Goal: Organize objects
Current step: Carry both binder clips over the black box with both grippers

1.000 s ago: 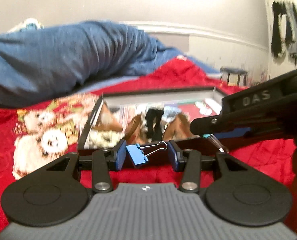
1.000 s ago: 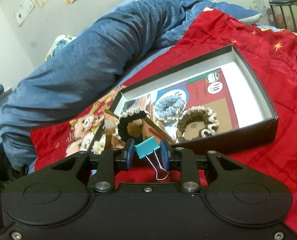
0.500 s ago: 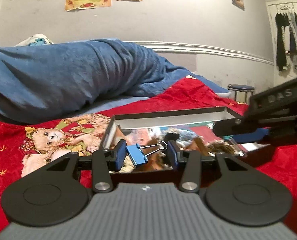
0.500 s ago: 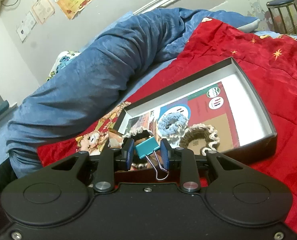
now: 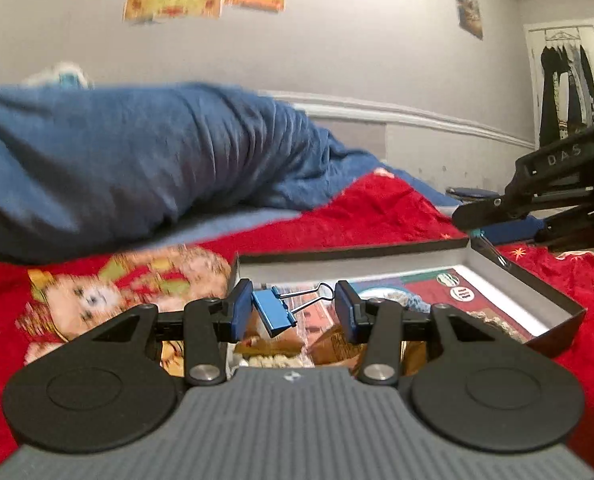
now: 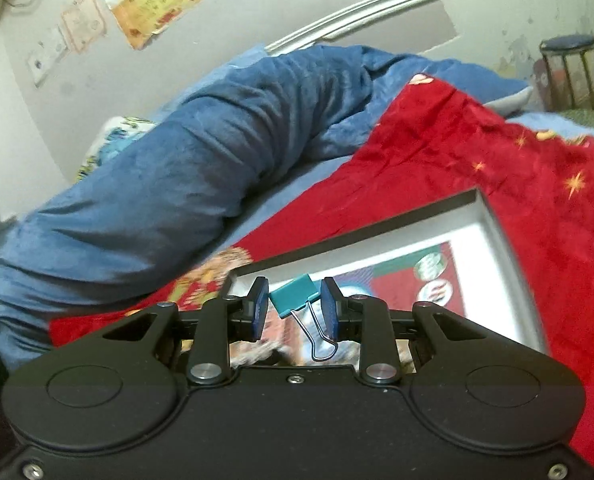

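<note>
My left gripper (image 5: 293,308) is shut on a blue binder clip (image 5: 273,313), held by its body and wire handle above the near left part of an open black box (image 5: 553,286). My right gripper (image 6: 295,306) is shut on a teal binder clip (image 6: 293,293) with its wire handles hanging down, above the same box (image 6: 497,224). The right gripper also shows at the right of the left wrist view (image 5: 537,200), over the box's far corner. The box holds printed cards and crocheted scrunchies (image 5: 493,320).
The box lies on a red bedspread (image 6: 457,152) with a bear print (image 5: 97,296) at the left. A rolled blue blanket (image 5: 137,160) lies behind it along the wall. A stool (image 6: 569,68) stands at the far right.
Both grippers have risen and moved forward over the box with their clips still held. The box now sits lower and closer in both views.
</note>
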### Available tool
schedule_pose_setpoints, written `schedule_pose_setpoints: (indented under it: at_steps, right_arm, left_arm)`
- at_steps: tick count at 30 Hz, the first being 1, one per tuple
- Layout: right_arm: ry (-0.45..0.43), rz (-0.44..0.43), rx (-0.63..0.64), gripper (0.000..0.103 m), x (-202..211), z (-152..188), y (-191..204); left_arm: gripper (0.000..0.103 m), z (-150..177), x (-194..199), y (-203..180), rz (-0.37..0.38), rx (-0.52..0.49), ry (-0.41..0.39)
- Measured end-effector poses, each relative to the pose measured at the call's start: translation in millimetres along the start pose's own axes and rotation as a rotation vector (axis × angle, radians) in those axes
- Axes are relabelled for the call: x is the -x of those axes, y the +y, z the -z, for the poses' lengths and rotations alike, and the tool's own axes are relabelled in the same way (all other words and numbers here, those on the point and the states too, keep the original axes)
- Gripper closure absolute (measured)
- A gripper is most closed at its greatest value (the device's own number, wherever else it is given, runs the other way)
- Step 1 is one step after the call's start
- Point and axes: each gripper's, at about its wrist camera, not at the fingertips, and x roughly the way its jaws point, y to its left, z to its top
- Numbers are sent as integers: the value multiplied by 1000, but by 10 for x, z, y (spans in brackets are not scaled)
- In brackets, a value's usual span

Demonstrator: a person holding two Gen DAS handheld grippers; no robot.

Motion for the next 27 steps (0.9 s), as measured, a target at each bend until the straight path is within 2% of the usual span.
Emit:
schedule_pose_setpoints:
  at_steps: [3,6,12,15,18,21,27]
  right_arm:
    - [14,27,-4,75,-105,-57,-73]
    - [33,35,-7,75,-186,-89,-174]
    - [53,3,-112,75,-231,-53,-479]
    - [22,-15,-130,75,-221,-47,-529]
    - [-2,-5,-116,75,-219,-70,-497]
    - [-25,5,-63,75,-197,-72,-417]
    - [-20,33,-87,75,-239,-45,-420]
  left_arm:
    - [54,-7,-62,75,7,41,30]
    - [54,9,-49,115,10,58,23]
    - [54,30,101,-87,-32,-63,-124]
    - [54,23,126,-212,-35,-99,-164]
    - [54,-19,62,-256,-104,-62,-150]
    - [54,83,27,-248,-117,-92,-157]
    - [54,136,2,-209,-46,-87,-119]
